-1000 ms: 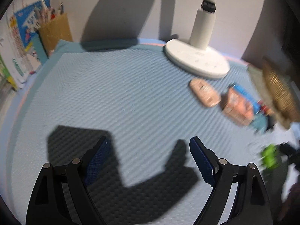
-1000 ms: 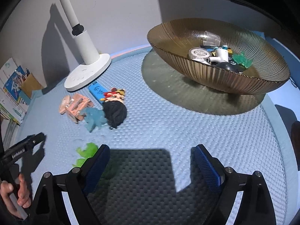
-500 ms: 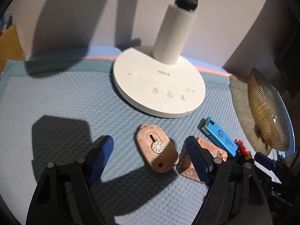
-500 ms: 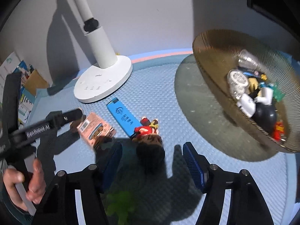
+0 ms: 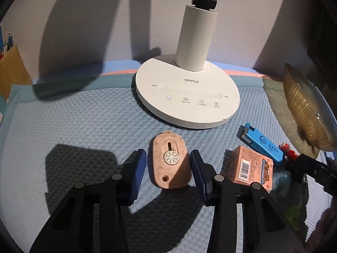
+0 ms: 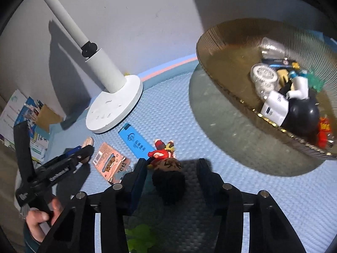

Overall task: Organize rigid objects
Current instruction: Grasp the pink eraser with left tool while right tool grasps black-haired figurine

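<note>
Left gripper (image 5: 167,167): jaws just closing, apart, around pink oval case (image 5: 169,161) lying between them.
Right gripper (image 6: 171,171): jaws just closing, apart, dark-haired figurine (image 6: 166,168) between, nearer the left jaw.

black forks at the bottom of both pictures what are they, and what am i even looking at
They are two hand-held grippers. A person holds one in each hand, and a fisheye camera on each looks along its jaws. One picture is from the left gripper, the other from the right gripper. On the blue mat sit a lamp base, a blue lighter, a pink carton and a gold bowl. Both jaws have just been closing: the left around a pink oval gadget, the right around a dark-haired figurine. Nothing is gripped yet.
</note>
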Demonstrator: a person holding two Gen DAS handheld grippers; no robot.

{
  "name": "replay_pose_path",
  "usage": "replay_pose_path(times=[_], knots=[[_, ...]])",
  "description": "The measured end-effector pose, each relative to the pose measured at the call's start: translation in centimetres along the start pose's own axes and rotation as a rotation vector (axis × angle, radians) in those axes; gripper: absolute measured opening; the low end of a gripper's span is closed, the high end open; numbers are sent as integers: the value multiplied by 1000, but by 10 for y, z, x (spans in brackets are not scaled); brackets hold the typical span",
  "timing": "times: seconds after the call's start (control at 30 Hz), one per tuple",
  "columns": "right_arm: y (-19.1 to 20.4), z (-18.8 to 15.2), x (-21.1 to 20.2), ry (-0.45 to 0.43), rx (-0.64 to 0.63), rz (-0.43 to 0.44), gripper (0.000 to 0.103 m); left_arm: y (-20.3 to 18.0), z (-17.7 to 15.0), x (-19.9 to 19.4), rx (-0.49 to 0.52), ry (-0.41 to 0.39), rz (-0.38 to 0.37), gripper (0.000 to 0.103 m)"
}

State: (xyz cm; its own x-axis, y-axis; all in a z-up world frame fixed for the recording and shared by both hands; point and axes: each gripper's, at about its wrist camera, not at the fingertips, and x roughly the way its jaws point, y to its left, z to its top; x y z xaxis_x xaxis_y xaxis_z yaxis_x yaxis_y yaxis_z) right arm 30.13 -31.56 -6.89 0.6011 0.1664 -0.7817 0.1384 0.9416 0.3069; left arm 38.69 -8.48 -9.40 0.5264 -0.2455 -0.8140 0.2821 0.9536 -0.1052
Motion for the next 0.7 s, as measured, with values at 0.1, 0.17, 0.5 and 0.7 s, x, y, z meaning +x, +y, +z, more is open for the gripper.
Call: replay_pose_path(times=[0.1,0.17,0.5,0.7], knots=[[8,-1,13,42,-39,-31,49,-8,0,3,27,-5,33,41],[14,-1,15,21,-74,-65,48,-18,-2,5,67,-24,72,41],[17,-9,-22,-63,-108,-36,31,-9,-14,-29,36,-65,-62,31],[19,-51,-89,-133,-219,-76,31,-20,-53,-83,81,-98,-113,31]])
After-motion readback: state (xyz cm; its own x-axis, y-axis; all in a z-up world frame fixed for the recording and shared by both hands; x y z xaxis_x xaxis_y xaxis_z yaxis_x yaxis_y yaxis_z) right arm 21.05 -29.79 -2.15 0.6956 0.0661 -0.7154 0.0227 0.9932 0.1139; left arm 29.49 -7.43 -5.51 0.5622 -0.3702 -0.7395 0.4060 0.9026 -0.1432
